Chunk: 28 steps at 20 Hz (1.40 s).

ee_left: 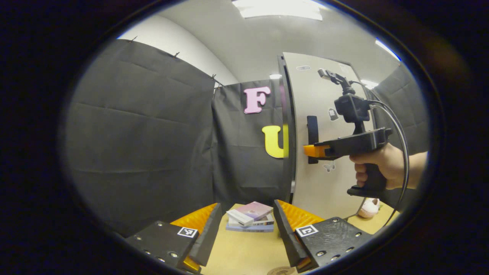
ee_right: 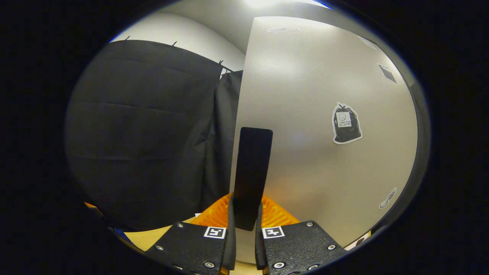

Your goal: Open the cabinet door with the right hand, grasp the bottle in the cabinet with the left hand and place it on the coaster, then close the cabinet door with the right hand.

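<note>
A: Where does the right gripper [ee_right: 245, 225] stand?

B: Its jaws are pinched on the black upright bar handle [ee_right: 252, 175] of the pale grey cabinet door [ee_right: 317, 95]. In the left gripper view the same gripper [ee_left: 311, 151] meets that handle [ee_left: 312, 130] side-on, with a hand [ee_left: 376, 166] around its grip.

A: And the left gripper [ee_left: 244, 229]?

B: Jaws spread wide, nothing between them, hanging over the tan wooden surface [ee_left: 244, 252]. Ahead of it lies a small stack of books [ee_left: 250, 217].

A: The bottle?

B: Hidden. By the task it is inside the cabinet, and the door looks barely off its frame, if at all. A round brown disc [ee_left: 280, 271] at the bottom edge of the left gripper view may be the coaster; too little of it shows to say.

A: What could go wrong from here?

B: In my judgement, the hold sits low on the handle, near its bottom end. If the pull runs straight back and not along the door's arc, the jaws could slide off the end and the door would stay put. A fast swing could bring the door edge against the left gripper, which waits close to the opening side. And the cable [ee_left: 401, 145] trailing from the right gripper might snag as the hand sweeps round.
</note>
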{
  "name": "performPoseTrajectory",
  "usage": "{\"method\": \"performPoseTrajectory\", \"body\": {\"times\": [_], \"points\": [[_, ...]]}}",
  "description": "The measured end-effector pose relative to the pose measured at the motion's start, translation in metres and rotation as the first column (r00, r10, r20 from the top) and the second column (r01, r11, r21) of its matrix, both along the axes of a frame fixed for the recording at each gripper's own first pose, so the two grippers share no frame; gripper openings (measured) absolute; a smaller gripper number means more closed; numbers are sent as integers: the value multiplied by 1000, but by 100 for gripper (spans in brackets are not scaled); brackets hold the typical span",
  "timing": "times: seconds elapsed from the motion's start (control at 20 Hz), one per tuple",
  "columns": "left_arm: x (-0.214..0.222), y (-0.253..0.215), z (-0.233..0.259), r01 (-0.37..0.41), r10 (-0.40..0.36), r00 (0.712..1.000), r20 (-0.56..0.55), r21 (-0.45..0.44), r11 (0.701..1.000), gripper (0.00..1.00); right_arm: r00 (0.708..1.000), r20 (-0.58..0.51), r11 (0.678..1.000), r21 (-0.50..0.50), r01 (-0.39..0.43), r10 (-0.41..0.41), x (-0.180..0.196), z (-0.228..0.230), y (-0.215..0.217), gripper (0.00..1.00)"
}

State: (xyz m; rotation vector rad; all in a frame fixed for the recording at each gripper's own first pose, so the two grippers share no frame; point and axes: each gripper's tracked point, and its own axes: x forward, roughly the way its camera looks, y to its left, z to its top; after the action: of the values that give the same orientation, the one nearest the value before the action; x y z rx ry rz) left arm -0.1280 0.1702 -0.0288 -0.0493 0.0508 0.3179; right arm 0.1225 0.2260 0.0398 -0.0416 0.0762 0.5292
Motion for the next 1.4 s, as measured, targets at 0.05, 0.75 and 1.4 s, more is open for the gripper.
{"method": "performPoseTrajectory", "body": {"times": [0.05, 0.75, 1.4], "points": [[1, 0, -1, 5, -5, 1000, -6, 1, 1000, 77, 1000, -4, 1000, 0, -2, 2, 1, 0, -1, 20], [-17, -5, 33, -100, 102, 995, -2, 143, 985, 82, 981, -66, 983, -7, -185, 184, -23, -3, -12, 20], [3, -22, 37, -88, 90, 995, -32, 61, 994, 79, 941, -112, 948, 32, -318, 319, -89, 12, -52, 20]]}}
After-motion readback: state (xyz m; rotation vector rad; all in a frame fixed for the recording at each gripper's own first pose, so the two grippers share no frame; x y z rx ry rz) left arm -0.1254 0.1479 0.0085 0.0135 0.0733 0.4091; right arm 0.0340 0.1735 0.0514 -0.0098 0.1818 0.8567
